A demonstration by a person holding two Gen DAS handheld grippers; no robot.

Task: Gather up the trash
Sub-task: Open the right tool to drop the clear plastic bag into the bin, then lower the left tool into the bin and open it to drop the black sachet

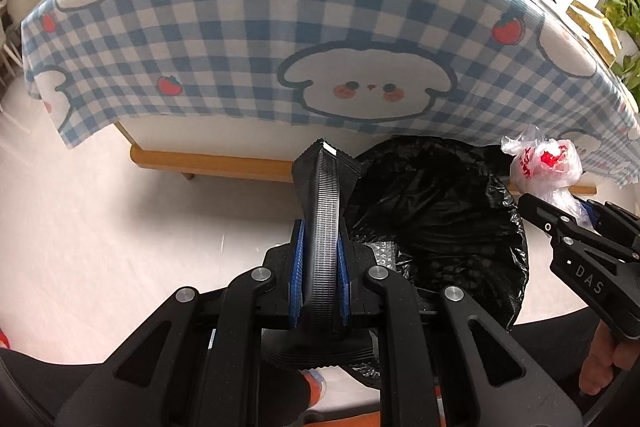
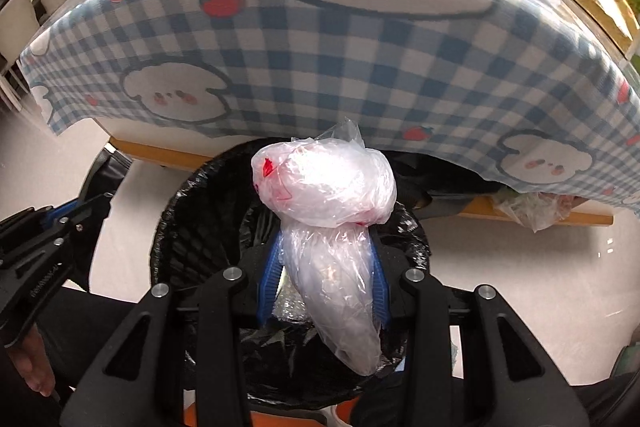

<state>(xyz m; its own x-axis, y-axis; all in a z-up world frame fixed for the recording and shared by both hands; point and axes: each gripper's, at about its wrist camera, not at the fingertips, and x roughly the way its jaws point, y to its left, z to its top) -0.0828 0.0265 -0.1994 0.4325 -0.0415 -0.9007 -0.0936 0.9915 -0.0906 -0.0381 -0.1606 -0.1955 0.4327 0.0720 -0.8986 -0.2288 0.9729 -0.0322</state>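
Left claw (image 1: 320,267) clamps a black ribbed packet (image 1: 325,227), just left of the bin. Right claw (image 2: 324,275) grips a crumpled clear plastic bag (image 2: 328,187) over the black-lined trash bin (image 2: 192,211), near the checkered bench (image 2: 320,47).

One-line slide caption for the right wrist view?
Right gripper holds a clear plastic bag above the black-lined trash bin beside the checkered table.
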